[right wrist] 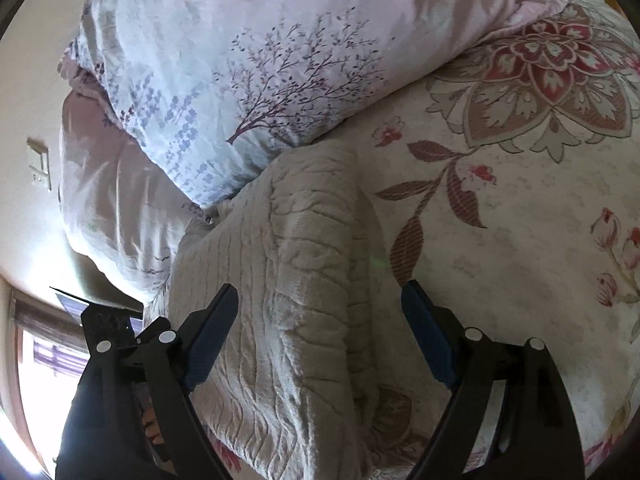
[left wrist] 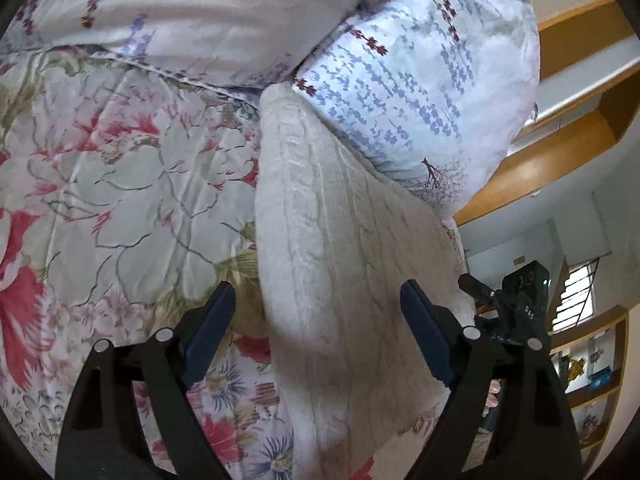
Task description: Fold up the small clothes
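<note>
Both tools point(left wrist: 318, 300) point(right wrist: 320, 300) agape above sweater point(left wrist: 340, 260)

A cream cable-knit sweater point(left wrist: 340, 248) is seen laid out folded on a floral bedspread point(left wrist: 120, 184), its far end tucked against a pale pillow point(left wrist: 420, 92) with blue sprigs. The left gripper point(left wrist: 318, 300) is held above the near part, jaws spread wide, nothing pinched. Wooden shelves point(left wrist: 560, 152) are glimpsed at right.

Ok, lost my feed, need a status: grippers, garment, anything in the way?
Left hand-held gripper open, right hand-held gripper open, holding nothing. White knit garment folded on floral bedspread. Pillow against its far end.
</note>
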A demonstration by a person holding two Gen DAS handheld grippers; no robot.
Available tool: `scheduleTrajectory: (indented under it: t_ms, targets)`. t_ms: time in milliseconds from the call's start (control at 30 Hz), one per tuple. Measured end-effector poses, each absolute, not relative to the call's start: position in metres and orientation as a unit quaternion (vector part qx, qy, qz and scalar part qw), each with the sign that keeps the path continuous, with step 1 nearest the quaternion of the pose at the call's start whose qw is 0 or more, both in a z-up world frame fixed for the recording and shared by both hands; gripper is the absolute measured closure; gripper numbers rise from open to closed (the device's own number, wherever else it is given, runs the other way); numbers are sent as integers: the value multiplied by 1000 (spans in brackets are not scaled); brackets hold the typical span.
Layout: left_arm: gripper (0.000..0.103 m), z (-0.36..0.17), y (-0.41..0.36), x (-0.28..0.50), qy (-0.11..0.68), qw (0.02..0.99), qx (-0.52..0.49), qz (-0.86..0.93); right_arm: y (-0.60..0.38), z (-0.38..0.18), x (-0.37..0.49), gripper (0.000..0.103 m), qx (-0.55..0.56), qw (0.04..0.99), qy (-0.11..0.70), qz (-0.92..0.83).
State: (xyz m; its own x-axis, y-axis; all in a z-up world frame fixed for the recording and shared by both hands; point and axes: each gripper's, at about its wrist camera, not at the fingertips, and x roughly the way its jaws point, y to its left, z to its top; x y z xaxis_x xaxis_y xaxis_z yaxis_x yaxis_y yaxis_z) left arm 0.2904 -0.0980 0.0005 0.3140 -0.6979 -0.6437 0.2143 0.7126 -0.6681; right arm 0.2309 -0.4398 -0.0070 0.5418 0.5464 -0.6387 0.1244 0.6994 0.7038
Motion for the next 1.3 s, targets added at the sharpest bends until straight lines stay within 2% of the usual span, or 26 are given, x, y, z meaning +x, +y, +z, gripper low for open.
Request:
scheduleTrajectory:
  t_ms: [233, 333, 400, 533, 1033, 1133, 1200, 1300]
  targets:
    - [19, 0, -110, 291, 508, 782, -210, -294, -433, -6, 234, 17, 351, 804, 459, 141]
    - [19, 7, -123, 288, 502, 805, -160, -273, -427, -7, 236, 18, 343, 807, 459, 146]
    - [19, 14, -135, 285, 490, 826, -118, -254, -423, -8, 237, 24, 337, 807, 461, 154]
    - [19, 23, -152, 280, 474, 846, -70, -233, -419, -8, 237, 25, 324, 810, 461, 160]
    - [17, 21, -161, 284, 472, 851, -58, -225, -428, -12, 233, 32, 337, 808, 453, 169]
    - [17, 21, -157, 281, 473, 849, -61, -227, -431, -16, 231, 38, 352, 800, 453, 177]
    - [17, 19, -154, 280, 475, 847, -68, -230, -433, -21, 232, 51, 367, 786, 458, 191]
    - [23, 13, -150, 285, 489, 828, -108, -252, -431, -22, 231, 55, 367, 783, 462, 197]
